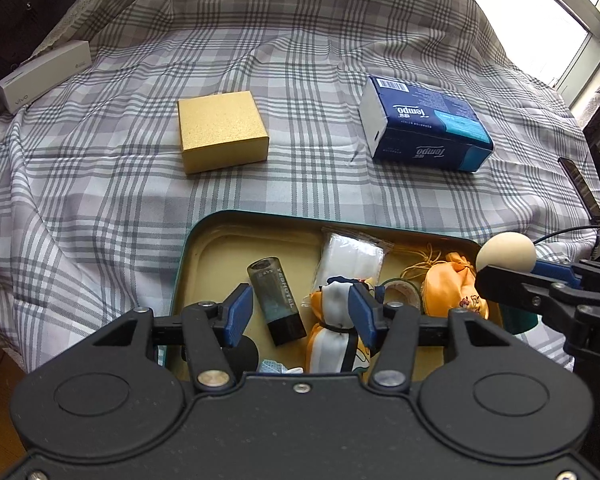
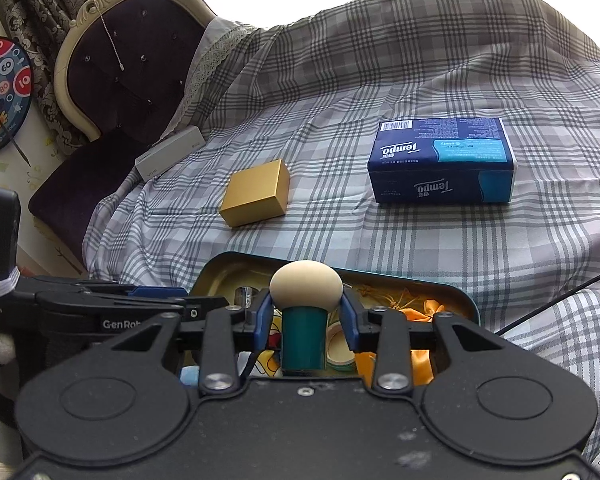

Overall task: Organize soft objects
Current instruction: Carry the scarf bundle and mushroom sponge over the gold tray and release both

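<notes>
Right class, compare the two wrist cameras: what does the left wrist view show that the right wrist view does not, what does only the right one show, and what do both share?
Only the left wrist view: the open left gripper above the tin tray, a dark tube and a clear packet lying in it.

Only the right wrist view: a dartboard and a dark padded chair.

Both: the plaid cloth, gold box, blue Tempo tissue pack, white box, and the right gripper shut on a beige-topped teal holder.
</notes>
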Demonstrator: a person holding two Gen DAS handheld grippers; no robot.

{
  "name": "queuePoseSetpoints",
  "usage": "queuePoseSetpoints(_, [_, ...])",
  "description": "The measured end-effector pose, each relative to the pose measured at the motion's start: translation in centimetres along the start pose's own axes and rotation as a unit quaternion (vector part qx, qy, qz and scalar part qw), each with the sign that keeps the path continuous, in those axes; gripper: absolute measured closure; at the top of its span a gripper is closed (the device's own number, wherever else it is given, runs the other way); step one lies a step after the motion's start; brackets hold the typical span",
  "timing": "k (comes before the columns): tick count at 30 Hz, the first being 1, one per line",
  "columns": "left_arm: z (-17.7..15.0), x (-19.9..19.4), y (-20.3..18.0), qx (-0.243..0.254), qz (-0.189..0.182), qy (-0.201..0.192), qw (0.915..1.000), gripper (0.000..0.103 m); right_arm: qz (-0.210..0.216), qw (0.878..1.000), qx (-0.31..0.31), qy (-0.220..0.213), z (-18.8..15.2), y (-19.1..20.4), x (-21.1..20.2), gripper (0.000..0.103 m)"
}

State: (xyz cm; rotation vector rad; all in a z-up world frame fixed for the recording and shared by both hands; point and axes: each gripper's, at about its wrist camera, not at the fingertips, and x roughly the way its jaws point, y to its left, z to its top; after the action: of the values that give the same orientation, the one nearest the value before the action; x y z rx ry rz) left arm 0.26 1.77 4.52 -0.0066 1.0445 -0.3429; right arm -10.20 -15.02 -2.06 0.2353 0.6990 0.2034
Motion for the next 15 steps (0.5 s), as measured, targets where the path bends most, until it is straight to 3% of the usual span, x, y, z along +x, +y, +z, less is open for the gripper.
queuePoseSetpoints(15, [-0.32,1.13,0.21,-0.010,0.018,0.025,0.9995,0.052,-0.001,0.999,-0.004,0.033,-0.22,0.10,0.97,0.058])
